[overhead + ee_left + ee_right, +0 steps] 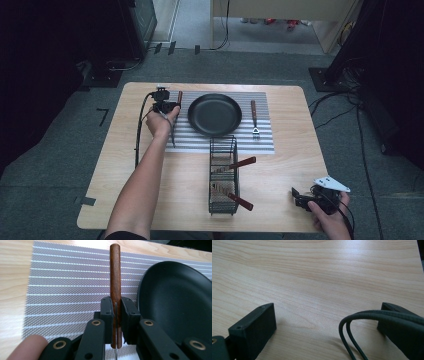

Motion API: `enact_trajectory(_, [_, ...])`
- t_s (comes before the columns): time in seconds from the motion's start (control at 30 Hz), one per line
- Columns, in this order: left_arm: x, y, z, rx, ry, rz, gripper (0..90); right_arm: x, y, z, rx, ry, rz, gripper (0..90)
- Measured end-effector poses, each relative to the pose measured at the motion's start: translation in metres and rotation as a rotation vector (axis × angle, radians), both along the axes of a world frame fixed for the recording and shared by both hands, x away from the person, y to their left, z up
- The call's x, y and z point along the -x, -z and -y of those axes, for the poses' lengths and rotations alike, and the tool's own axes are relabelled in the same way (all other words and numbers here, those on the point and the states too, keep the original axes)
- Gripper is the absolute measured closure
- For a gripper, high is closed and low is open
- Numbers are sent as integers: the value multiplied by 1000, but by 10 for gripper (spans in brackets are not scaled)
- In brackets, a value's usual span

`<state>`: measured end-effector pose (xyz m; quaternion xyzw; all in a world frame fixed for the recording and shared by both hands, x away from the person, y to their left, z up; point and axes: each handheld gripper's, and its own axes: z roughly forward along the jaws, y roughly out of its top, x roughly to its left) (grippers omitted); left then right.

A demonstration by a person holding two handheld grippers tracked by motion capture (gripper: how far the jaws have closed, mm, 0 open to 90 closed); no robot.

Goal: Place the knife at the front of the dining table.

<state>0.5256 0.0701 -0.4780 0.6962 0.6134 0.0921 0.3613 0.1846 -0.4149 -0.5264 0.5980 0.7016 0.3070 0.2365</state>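
Note:
A knife with a brown wooden handle (115, 270) sits between the jaws of my left gripper (116, 307), which is shut on it. In the high view the left gripper (172, 106) is over the left part of the striped grey placemat (265, 140). The knife (179, 96) points away from me, and its thin blade runs back under the hand. It lies just left of the round black plate (215, 115), whose rim (175, 297) is close on the right. My right gripper (296, 197) rests near the table's front right corner, open, with bare wood between its jaws (327, 315).
A fork (254, 117) with a wooden handle lies on the placemat right of the plate. In front of the mat stands a black wire basket (211, 175) holding two wooden-handled utensils (242, 162). A black cable (352, 340) loops before the right gripper's jaws. The table is light wood (290, 165).

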Motion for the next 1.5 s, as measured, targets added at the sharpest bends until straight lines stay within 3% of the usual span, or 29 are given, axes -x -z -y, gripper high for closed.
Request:
enact_trajectory(0.27, [-14,21,-5,61,-36,-60,819,0,0,0,-4,0,0,14])
enact_trajectory(0.67, [-14,26,-17,64,-61,-35,812,0,0,0,-2,0,0,14])
enact_trajectory(0.83, [-13,25,-19,80,-57,-29,740,0,0,0,-3,-1,0,14])
enact_trajectory(1.17, [-11,23,-18,-3,-54,-8,693,0,0,0,-4,0,0,14])
enact_trajectory(1.37, [-10,22,-12,-72,-52,13,748,0,0,0,-2,0,0,14])
enact_trajectory(1.5, [-11,23,-13,-43,-78,-2,771,0,0,0,-2,-1,0,14])
